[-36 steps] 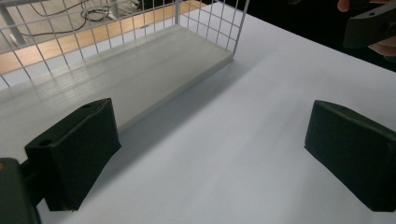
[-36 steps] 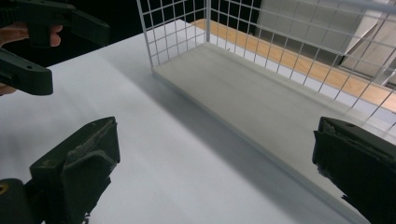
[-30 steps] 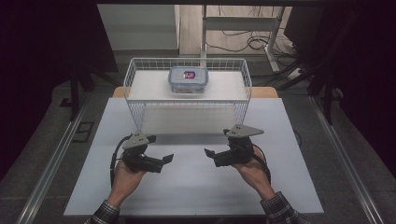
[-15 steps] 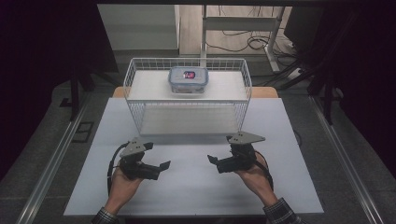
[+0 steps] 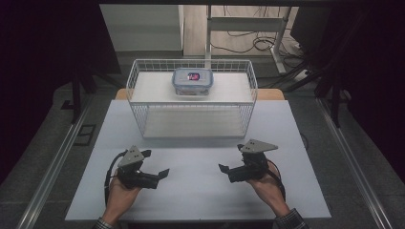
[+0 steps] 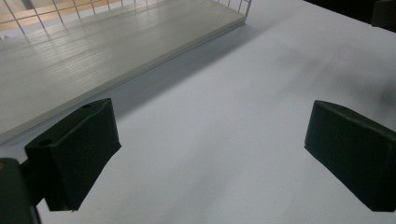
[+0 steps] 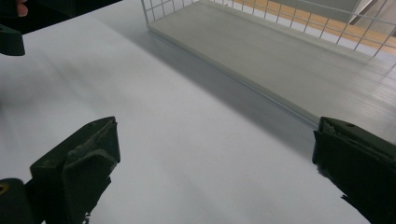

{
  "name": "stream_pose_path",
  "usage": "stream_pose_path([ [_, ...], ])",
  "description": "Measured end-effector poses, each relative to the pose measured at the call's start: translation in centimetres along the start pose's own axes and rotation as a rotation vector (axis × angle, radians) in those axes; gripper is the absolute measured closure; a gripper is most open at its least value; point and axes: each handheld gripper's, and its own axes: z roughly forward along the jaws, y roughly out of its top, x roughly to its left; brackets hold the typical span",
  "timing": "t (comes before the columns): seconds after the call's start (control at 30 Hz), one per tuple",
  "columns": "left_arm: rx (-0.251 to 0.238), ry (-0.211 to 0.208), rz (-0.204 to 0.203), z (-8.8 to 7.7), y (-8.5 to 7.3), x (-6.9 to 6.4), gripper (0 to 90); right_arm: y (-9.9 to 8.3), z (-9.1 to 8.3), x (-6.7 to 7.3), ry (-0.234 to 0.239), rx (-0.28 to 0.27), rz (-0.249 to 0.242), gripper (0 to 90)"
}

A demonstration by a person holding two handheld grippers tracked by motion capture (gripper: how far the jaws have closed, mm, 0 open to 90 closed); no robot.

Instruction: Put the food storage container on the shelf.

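At the left of the high view, the left gripper [image 5: 161, 173] rests low over the white table [image 5: 200, 191] with its jaws spread wide and nothing between them; its own view shows the two black pads [image 6: 74, 154] standing well apart over bare tabletop, aimed obliquely toward the basket's pale floor board [image 6: 93, 60]. Moving toward the middle, the wire basket [image 5: 138, 109] stands at the far part of the table, and inside it, at the back and near the centre, sits the lidded plastic container [image 5: 192, 81], well apart from both grippers. It looks like a rigid clear food box with a snap-on lid and a red label on top; I judge it light unless full, stiff enough to take a firm squeeze, but smooth and a little slippery on its walls. Its outline is a rounded rectangle whose long axis runs left to right across the table, parallel to the basket's front, with the lid facing up. The safest hold is probably across the short sides or under the lid's rim, where the lip gives the pads something to catch; pinching the lid alone may pop it loose. At the right, the right gripper [image 5: 223, 169] likewise hovers with jaws parted and empty, its pads [image 7: 79, 163] framing bare table and the basket's near corner [image 7: 149, 18].
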Motion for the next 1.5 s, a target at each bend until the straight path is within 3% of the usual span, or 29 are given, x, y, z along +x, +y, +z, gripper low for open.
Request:
stream_pose_path([
  [0.5, 0.017, 0.039, -0.01, -1.4, -1.9, 0.3, 2.1, -1.9, -0.8, -0.1, -0.01, 0.014, 0.02, 0.6],
  [1.17, 0.073, 0.099, -0.004, -2.7, -4.1, 0.5, 1.6, -3.6, -0.9, 0.6, -0.014, 0.045, 0.005, 0.5],
  [1.5, 0.1, 0.112, -0.036, -3.6, -5.1, 1.1, 0.5, -4.2, -1.5, 0.5, -0.029, 0.062, 0.034, 0.0],
])
